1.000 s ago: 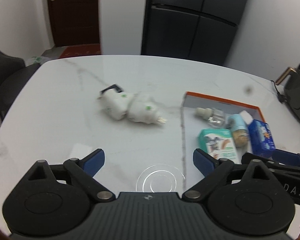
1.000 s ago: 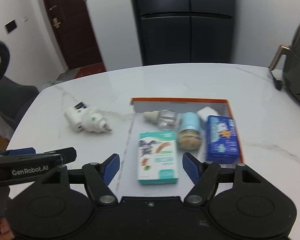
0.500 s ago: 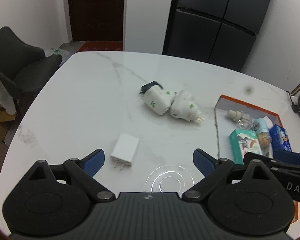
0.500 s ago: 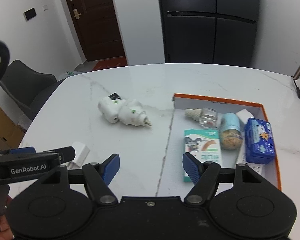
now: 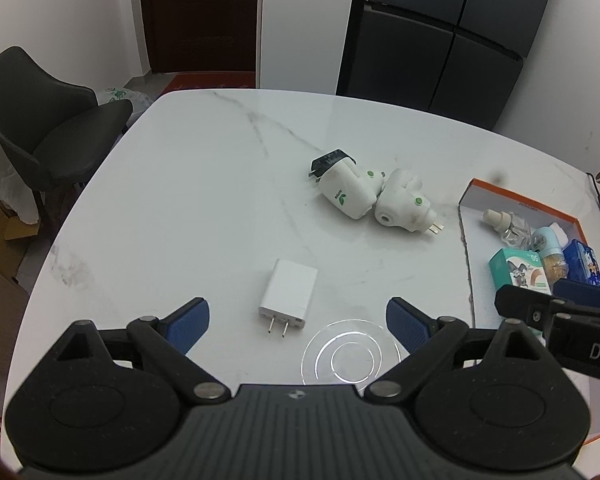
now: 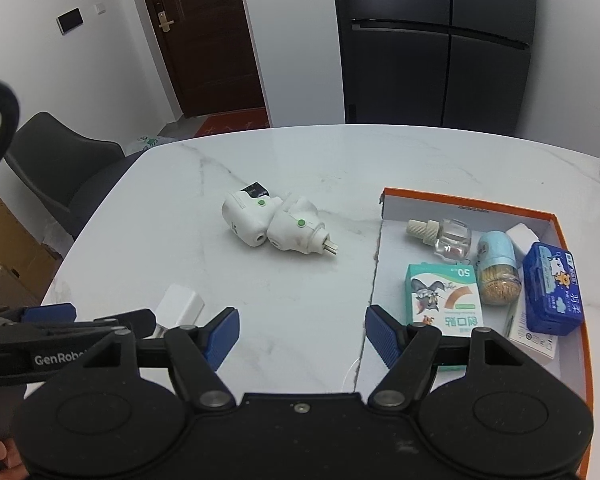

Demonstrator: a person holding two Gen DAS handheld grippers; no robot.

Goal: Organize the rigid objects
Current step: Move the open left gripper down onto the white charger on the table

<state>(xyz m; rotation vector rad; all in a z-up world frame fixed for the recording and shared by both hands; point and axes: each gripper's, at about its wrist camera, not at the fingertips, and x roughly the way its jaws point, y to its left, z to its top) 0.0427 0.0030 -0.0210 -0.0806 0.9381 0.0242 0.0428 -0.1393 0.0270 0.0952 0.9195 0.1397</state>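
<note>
Your left gripper (image 5: 296, 314) hangs with its jaws spread and empty, and the white charger (image 5: 289, 296) lies flat on the table (image 5: 188, 200) just beyond them, prongs pointing back at you. Come down crooked and a fingertip (image 5: 188, 318) could land on the prongs, or push the smooth block sideways instead of pinching it.

Farther off, toward the middle, two white plug-in units (image 5: 366, 196) lie touching each other. Grab one carelessly and it will likely drag or roll its neighbour, since both are rounded.

On the right, your right gripper (image 6: 302, 332) is also spread wide and holds nothing, poised over the near left edge of the orange-rimmed box (image 6: 472, 204). That box is already crowded with a small glass bottle (image 6: 444, 234), a green carton (image 6: 444, 292), a toothpick jar (image 6: 498, 268) and a blue case (image 6: 552, 292), so anything dropped in may land on them and tip.
</note>
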